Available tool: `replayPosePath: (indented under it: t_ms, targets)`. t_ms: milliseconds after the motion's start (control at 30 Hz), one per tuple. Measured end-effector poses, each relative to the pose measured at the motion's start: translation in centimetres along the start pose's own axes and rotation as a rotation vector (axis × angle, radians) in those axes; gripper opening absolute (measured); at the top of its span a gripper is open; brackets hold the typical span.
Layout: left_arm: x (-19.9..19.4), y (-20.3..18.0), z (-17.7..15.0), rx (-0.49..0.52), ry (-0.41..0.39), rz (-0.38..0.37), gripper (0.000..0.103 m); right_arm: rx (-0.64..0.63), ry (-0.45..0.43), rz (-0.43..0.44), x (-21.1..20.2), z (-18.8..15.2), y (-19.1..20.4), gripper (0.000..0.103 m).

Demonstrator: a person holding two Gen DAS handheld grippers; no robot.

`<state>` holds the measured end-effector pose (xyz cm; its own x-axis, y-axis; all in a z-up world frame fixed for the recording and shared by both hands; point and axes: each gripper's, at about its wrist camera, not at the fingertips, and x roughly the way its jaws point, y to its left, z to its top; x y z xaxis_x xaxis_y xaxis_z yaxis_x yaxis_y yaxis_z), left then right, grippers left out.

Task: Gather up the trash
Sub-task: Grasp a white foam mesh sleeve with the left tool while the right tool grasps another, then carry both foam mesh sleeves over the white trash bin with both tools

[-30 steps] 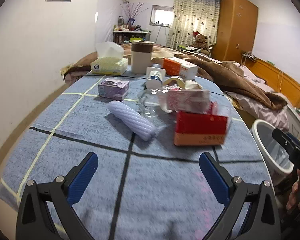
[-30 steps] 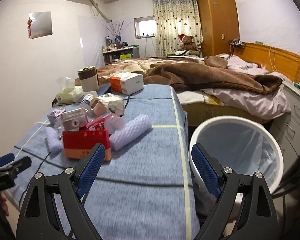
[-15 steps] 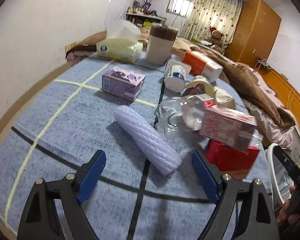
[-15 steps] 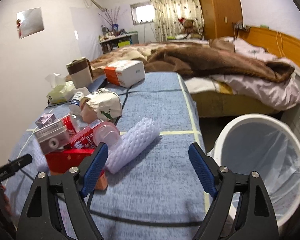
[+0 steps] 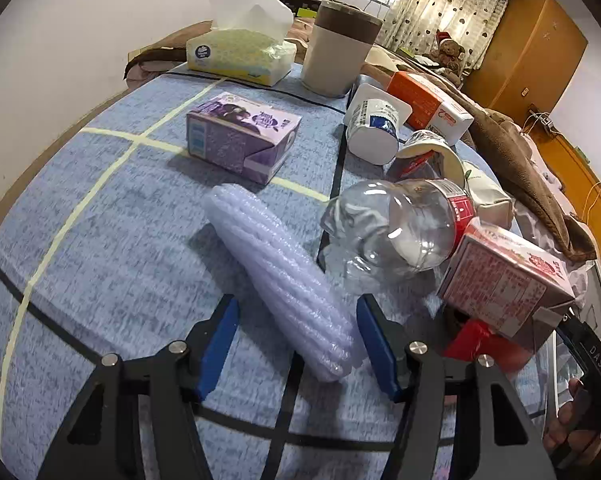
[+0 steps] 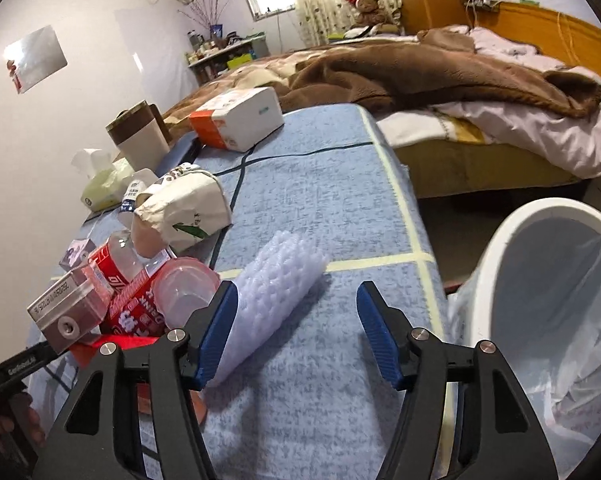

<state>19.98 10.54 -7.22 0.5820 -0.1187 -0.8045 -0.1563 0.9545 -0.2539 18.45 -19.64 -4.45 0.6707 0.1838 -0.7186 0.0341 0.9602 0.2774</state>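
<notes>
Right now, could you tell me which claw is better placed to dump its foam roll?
Right, probably: the bin stands beside the right claw; the left claw, straddling its foam roll, is farther away.

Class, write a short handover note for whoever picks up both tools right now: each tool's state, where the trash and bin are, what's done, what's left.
Left tool: jaws have just been closing around the near end of a foam net sleeve; pads not yet pressing.
Right tool: jaws also just closing, open; its left pad sits beside a second foam sleeve.
Trash pile, including clear bottle, pink carton and purple carton, lies on the blue cloth.
White bin, lined, stands off the table's right edge.
Done: no trash visible in the bin.
Left: grip both sleeves, drop them in, then the rest.
</notes>
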Motion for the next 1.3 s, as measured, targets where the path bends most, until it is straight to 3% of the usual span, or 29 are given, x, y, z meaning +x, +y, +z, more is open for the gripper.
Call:
replayPosePath:
  t_ms: [100,233,467,533,567,667,800,1300]
  targets:
    - [0.3,-0.2,0.4,0.017,0.006,0.016,0.062,0.027,0.046,0.028,1.2,0.5,-0.1,0.053]
    - [0.7,0.1,1.1,0.024,0.005,0.054,0.062,0.015,0.08,0.05,2.3,0.9,0.5,0.053]
    - [0.8,0.9,1.5,0.009,0.014,0.047,0.062,0.02,0.126,0.095,3.3,0.8,1.1,0.053]
    - [0.8,1.1,1.7,-0.012,0.01,0.04,0.056,0.013,0.125,0.107,3.4,0.7,1.3,0.04]
    - [0.8,1.2,1.7,-0.012,0.002,0.049,0.053,0.011,0.126,0.115,3.4,0.8,1.3,0.038]
    - [0.7,1.5,1.6,-0.018,-0.007,0.049,0.043,-0.01,0.108,0.111,3.0,0.9,1.6,0.028]
    - [0.4,1.3,1.5,-0.008,-0.022,0.048,0.034,-0.019,0.089,0.108,2.8,0.9,1.7,0.022]
    - [-3.7,-0.9,-0.1,0.077,-0.113,-0.004,0.032,-0.079,-0.052,0.036,-1.2,0.6,1.6,0.021]
